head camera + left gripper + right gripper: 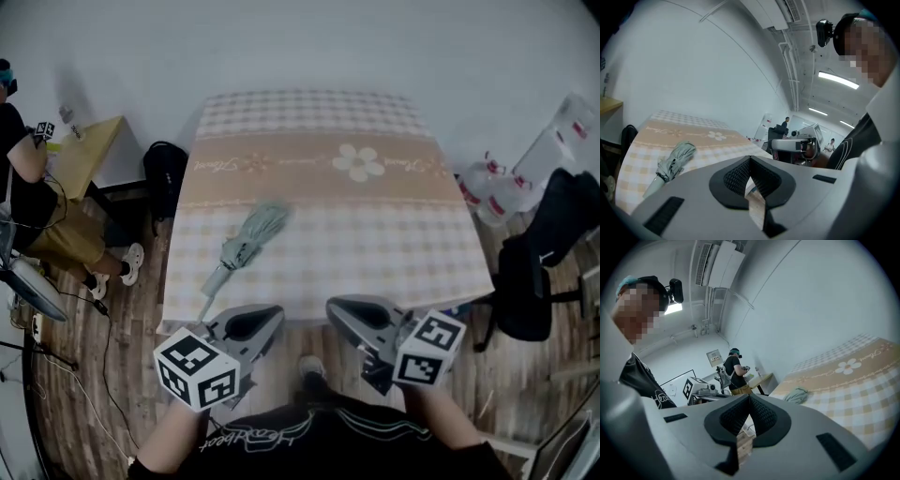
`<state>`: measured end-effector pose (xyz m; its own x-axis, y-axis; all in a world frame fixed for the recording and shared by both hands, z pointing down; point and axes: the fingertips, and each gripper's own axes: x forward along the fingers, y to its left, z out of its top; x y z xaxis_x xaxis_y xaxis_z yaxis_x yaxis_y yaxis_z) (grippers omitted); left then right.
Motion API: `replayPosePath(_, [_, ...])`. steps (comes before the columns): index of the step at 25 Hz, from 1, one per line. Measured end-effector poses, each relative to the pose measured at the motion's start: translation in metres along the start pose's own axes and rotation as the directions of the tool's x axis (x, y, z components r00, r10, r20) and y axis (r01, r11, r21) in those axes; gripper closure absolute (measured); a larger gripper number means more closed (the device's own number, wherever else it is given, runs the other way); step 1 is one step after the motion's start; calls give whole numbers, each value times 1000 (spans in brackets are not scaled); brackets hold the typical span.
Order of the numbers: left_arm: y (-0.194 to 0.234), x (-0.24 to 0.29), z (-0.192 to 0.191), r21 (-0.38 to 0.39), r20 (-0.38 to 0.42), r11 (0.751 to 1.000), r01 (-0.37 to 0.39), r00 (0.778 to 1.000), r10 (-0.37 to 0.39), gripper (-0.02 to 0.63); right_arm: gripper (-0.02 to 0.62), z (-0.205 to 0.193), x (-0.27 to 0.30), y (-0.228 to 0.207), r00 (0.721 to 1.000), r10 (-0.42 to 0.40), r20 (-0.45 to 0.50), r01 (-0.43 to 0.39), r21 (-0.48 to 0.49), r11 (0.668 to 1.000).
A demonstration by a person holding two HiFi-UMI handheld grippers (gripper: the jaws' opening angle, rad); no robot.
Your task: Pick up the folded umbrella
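The folded umbrella [246, 246] is grey-green and lies slantwise on the left half of the checked tablecloth [375, 234], its handle end toward the near left corner. Both grippers hover side by side just off the table's near edge, short of the umbrella. My left gripper [262, 317] is shut and holds nothing; in its own view the umbrella [672, 161] lies ahead to the left of the jaw tips [750, 159]. My right gripper [345, 309] is also shut and empty; the umbrella [796, 394] shows ahead to its right, past the tips [750, 397].
A person [28, 187] sits at a small wooden desk [89, 150] to the table's left, with a black bag [164, 173] beside it. A black chair [530, 281] and water bottles [497, 192] stand on the right. Cables trail over the wooden floor at left.
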<state>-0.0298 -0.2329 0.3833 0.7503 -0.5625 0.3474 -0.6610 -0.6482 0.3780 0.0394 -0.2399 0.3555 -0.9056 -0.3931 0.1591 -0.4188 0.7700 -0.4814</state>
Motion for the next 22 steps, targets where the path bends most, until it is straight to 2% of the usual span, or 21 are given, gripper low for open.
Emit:
replayPosePath(3, [26, 21, 2, -27, -22, 999, -43, 999, 42, 609, 584, 4, 10, -26, 999, 25, -24, -25, 12, 1000])
replayPosePath(7, [59, 41, 1, -26, -56, 993, -117, 992, 115, 607, 584, 3, 21, -60, 997, 50, -56, -47, 55, 997])
replayPosePath(13, [106, 51, 0, -11, -106, 970, -243, 965, 240, 592, 584, 3, 39, -96, 990, 94, -103, -86, 83, 993])
replayPosePath(17, [132, 50, -2, -8, -114, 962, -274, 956, 272, 474, 584, -3, 52, -109, 986, 110, -128, -97, 98, 990])
replayPosePath(22, [174, 51, -13, 33, -164, 943, -332, 929, 333, 364, 584, -15, 69, -121, 982, 110, -156, -88, 142, 986])
